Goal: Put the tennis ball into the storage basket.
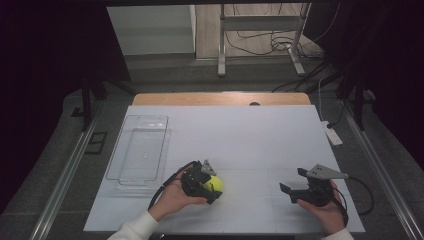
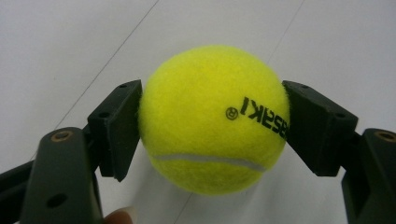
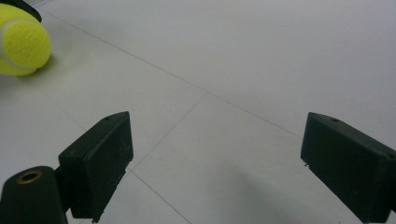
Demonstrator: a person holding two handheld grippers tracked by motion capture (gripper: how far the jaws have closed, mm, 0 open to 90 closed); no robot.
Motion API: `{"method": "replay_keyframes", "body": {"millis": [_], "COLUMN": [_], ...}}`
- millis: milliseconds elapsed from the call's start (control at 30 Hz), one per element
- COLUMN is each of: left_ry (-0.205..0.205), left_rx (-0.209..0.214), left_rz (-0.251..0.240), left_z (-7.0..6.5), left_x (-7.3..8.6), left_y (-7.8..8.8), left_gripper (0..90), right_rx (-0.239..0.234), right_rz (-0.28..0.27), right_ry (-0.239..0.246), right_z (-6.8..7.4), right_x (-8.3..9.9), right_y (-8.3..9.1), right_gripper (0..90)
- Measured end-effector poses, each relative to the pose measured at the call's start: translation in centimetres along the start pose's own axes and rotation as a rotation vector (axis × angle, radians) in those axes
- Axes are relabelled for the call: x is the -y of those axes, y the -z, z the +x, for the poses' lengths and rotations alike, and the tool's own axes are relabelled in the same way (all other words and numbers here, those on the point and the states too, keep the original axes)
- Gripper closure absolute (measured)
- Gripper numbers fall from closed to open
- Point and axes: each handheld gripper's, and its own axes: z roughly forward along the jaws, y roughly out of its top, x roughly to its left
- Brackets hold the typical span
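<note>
Left gripper clamps a yellow tennis ball on the white table; the right gripper rests apart, jaws wide, holding nothing. At the table's left, the clear plastic tray looks empty. Print on the ball is partly hidden behind one pad.

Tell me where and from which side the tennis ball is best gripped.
Grip the tennis ball across its widest middle, pads on opposite sides, coming in level along the table. It is round, so off-centre pads would slip. The left hand-held gripper already clamps it this way.
</note>
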Motion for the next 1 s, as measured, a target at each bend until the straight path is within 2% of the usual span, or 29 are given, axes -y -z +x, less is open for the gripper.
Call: {"method": "replay_keyframes", "body": {"millis": [533,1000], "left_ry": [-0.001,-0.014], "left_rx": [-0.009,-0.040], "left_rz": [-0.072,-0.140], "left_z": [0.0,0.0], "left_x": [-0.2,-0.3], "left_y": [1.8,3.7], "left_gripper": [26.3,26.2], "right_rx": [0.000,0.001], "right_rz": [0.002,0.003], "right_ry": [0.001,0.001], "right_z": [0.0,-0.1], "right_x": [0.0,0.0], "right_y": [0.0,-0.1], "right_gripper": [9.6,9.6]}}
